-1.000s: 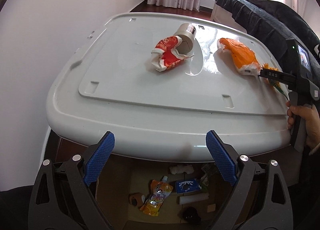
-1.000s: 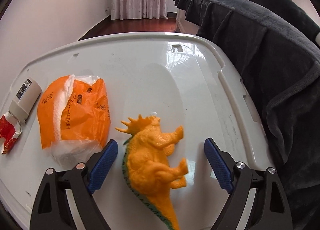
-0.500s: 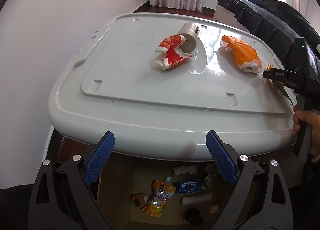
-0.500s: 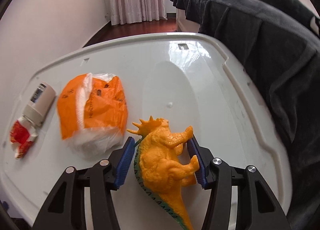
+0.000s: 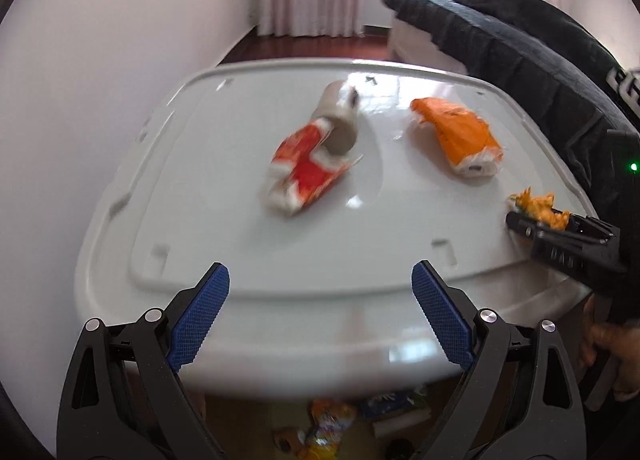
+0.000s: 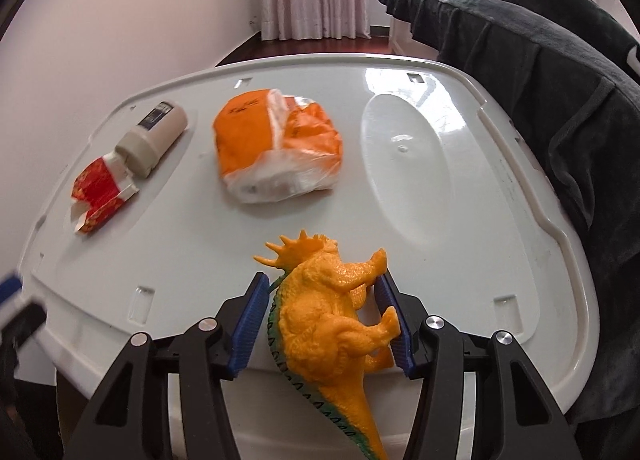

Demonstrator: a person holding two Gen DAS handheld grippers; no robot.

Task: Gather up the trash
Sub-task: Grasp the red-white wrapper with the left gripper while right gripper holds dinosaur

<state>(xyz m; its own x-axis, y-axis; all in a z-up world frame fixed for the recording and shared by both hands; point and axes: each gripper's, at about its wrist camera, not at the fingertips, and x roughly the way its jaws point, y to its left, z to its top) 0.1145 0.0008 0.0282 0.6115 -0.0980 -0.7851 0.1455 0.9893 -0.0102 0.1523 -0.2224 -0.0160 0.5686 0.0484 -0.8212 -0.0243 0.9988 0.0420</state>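
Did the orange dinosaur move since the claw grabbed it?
Yes. The orange dinosaur, pinched in the right claw, has slid back toward the near edge of the white lid; its tail now hangs past that edge, farther from the orange bag.

On white plastic worktop (image 6: 460,260): crumpled red-and-white paper carton (image 6: 100,196) far left, touching beige cylindrical bottle (image 6: 154,140); orange plastic bag (image 6: 280,148) centre; orange toy dinosaur (image 6: 332,312) nearest.

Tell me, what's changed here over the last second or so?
The right gripper closed on the orange toy dinosaur, which it straddled open a second ago. The left gripper stayed open and moved forward over the white lid. The orange bag, red wrapper and bottle lie unmoved.
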